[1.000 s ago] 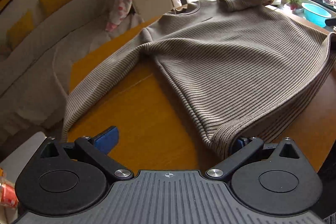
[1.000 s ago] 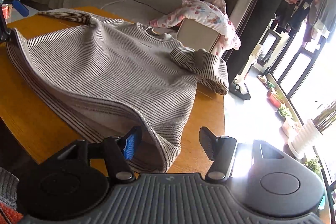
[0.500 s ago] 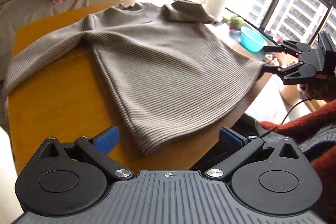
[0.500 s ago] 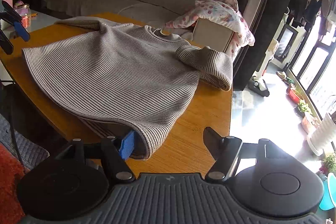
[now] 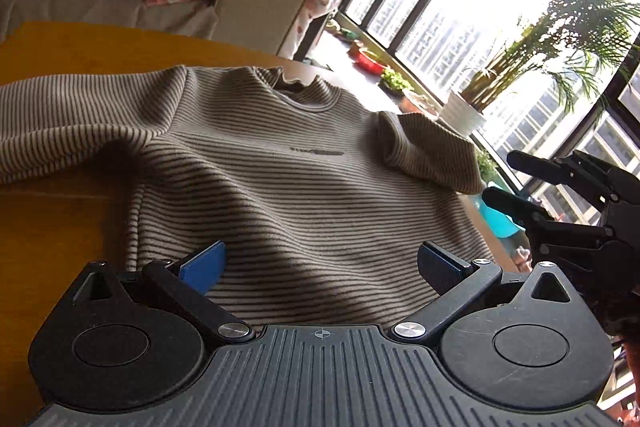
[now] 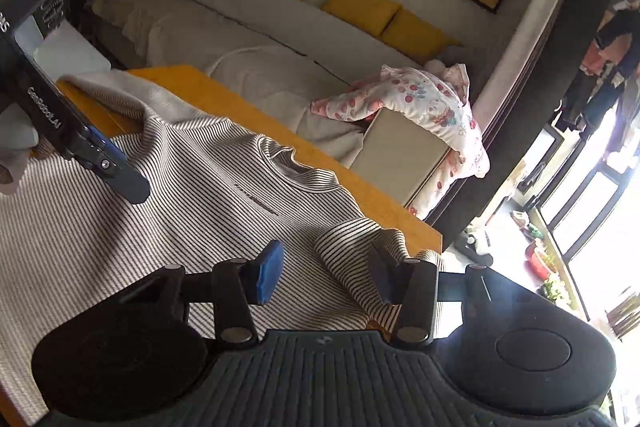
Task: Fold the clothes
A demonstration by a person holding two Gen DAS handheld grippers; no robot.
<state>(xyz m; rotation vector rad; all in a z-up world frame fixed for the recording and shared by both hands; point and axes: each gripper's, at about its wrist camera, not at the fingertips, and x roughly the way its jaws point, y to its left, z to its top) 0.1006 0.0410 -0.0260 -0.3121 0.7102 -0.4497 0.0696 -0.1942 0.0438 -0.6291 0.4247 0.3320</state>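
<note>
A brown-and-cream striped sweater (image 5: 288, 187) lies flat, front up, on the orange wooden table (image 5: 52, 227), collar at the far edge. Its one sleeve (image 5: 60, 123) stretches left; the other sleeve (image 6: 360, 263) is folded back onto the shoulder. My left gripper (image 5: 320, 263) is open and empty, above the sweater's lower body. My right gripper (image 6: 326, 271) is open and empty, above the folded sleeve. The right gripper also shows in the left wrist view (image 5: 532, 187), and the left gripper shows in the right wrist view (image 6: 120, 171).
A beige box draped with a pink spotted garment (image 6: 420, 107) stands past the table's far edge. A grey sofa with yellow cushions (image 6: 248, 27) runs behind. A white potted palm (image 5: 464, 115) and windows are at the right. A teal bowl (image 5: 500, 223) sits beyond the table.
Both grippers have let go of the sweater's bottom hem and moved up over the garment, toward the chest and the folded sleeve. The sweater now lies flat.
</note>
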